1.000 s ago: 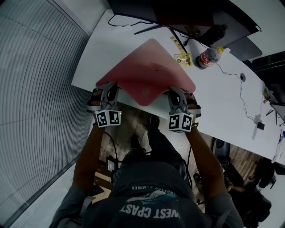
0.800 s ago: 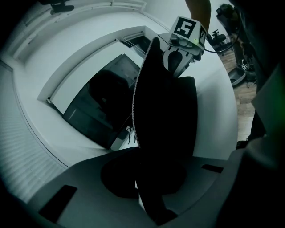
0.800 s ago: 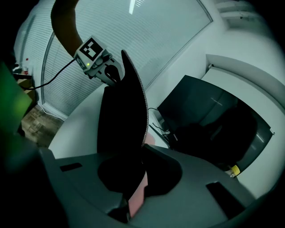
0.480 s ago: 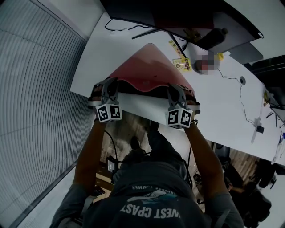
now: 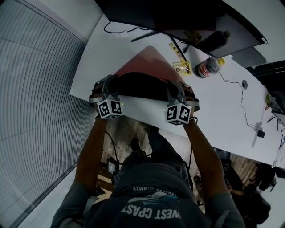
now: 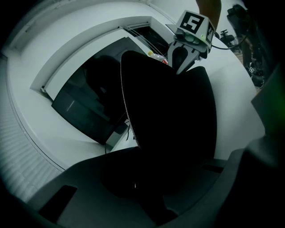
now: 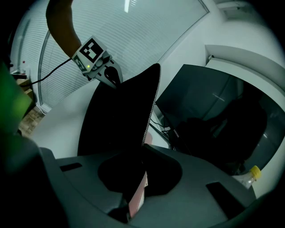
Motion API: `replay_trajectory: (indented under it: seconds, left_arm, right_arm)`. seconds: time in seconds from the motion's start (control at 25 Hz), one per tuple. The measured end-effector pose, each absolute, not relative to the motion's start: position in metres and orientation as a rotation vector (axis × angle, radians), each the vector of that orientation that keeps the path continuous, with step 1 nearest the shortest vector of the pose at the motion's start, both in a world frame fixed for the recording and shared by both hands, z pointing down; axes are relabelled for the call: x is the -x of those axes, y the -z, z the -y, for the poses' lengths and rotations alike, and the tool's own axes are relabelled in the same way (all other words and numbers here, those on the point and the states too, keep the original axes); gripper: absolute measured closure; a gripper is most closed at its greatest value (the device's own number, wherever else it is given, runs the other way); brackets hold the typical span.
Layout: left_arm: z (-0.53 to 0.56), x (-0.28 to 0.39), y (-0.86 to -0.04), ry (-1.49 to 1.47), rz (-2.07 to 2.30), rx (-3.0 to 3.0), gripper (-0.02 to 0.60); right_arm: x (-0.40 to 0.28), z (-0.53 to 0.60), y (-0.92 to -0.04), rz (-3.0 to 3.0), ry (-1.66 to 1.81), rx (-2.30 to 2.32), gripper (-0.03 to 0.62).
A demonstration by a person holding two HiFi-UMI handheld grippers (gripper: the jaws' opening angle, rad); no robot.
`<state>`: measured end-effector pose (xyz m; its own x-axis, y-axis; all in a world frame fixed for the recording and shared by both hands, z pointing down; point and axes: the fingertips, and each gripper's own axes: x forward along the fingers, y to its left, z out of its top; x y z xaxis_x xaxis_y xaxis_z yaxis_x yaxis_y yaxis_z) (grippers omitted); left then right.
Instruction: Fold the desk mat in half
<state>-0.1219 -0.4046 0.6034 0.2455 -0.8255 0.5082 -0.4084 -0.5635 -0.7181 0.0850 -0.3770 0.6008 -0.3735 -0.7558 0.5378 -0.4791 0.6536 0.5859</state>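
Observation:
The desk mat is pink on top point(image 5: 143, 63) and black underneath point(image 5: 142, 87). Its near edge is lifted off the white desk point(image 5: 222, 111) and curls over, so the black underside faces me. My left gripper point(image 5: 108, 89) is shut on the mat's near left corner and my right gripper point(image 5: 175, 92) is shut on the near right corner. In the left gripper view the black underside point(image 6: 173, 124) fills the middle and the right gripper point(image 6: 189, 42) shows beyond it. The right gripper view shows the mat point(image 7: 120, 120) edge-on between the jaws, with the left gripper point(image 7: 100, 64) behind.
A dark monitor point(image 5: 178, 13) stands at the desk's far side with cables point(image 5: 120, 27) beside it. A plastic bottle point(image 5: 207, 67) and a small yellow card point(image 5: 182, 67) lie just right of the mat. The desk's near edge runs under both grippers. Window blinds point(image 5: 35, 89) fill the left.
Both grippers have raised the mat's near edge and carried it away from me. More black underside shows and less pink top than a second ago.

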Motion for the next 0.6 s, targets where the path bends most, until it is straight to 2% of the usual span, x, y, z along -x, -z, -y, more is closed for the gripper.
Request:
replay_trajectory:
  seconds: [0.6]
  left_arm:
    - [0.446, 0.118, -0.635, 1.342, -1.184, 2.125, 0.549]
  right_arm:
    - [-0.089, 0.421, -0.632, 2.027, 0.376, -0.926, 0.554]
